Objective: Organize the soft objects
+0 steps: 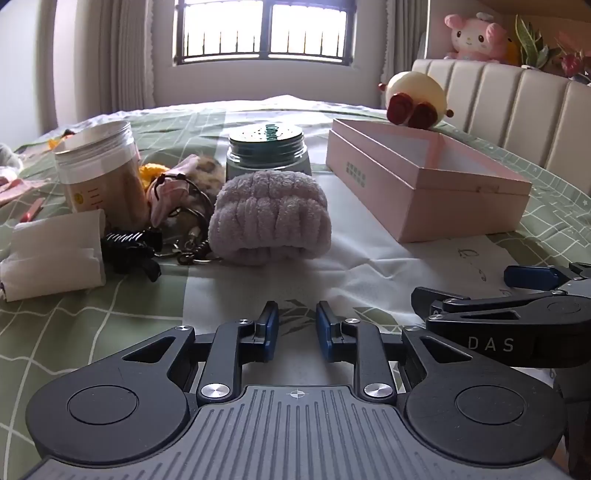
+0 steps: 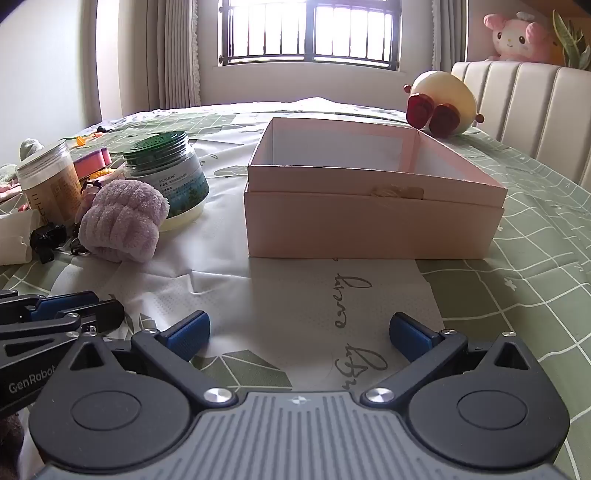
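A fluffy lilac headband point(image 1: 269, 218) lies on the bed, straight ahead of my left gripper point(image 1: 296, 328); it also shows at the left of the right wrist view point(image 2: 123, 221). The left gripper is empty, its jaws a narrow gap apart, low over the bedspread. An open pink box point(image 2: 373, 221) stands ahead of my right gripper point(image 2: 299, 334), which is wide open and empty. The box sits right of the headband in the left wrist view point(image 1: 424, 184). A cream plush with red feet point(image 2: 443, 99) lies behind the box.
Beside the headband stand a green-lidded jar point(image 1: 267, 151), a clear tan jar point(image 1: 99, 173), a black hair clip point(image 1: 129, 247), a keyring with furry pink items point(image 1: 184, 192) and folded white cloth point(image 1: 55, 254). A padded headboard point(image 2: 528, 107) with a pink plush point(image 2: 517, 35) is at right.
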`<state>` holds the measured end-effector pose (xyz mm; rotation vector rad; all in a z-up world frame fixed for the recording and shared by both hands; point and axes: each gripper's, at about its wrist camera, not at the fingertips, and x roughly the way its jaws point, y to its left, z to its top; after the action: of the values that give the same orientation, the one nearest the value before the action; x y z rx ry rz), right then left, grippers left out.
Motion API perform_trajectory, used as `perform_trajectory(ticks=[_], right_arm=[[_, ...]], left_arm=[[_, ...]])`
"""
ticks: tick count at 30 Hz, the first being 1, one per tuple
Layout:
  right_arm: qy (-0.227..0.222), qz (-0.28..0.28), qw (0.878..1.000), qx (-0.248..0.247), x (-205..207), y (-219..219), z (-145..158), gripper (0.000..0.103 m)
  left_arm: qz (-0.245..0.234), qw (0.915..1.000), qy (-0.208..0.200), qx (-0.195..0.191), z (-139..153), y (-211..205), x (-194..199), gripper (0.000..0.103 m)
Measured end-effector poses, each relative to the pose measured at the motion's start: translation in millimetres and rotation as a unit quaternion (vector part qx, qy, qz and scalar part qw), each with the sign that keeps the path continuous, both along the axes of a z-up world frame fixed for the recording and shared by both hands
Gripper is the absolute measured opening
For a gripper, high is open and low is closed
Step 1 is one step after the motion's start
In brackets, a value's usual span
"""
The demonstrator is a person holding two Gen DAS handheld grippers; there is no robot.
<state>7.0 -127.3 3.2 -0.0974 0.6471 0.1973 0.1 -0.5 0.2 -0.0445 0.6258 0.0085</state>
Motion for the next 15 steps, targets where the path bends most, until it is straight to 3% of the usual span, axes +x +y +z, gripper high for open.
perform_trajectory(ticks=[15], right_arm=[[0.000,0.000,1.000,-0.001,-0.6,-0.2,0.2,0.103]], left_arm=[[0.000,1.0000,-0.002,-0.002,-0.5,2.0,-0.2,0.026]])
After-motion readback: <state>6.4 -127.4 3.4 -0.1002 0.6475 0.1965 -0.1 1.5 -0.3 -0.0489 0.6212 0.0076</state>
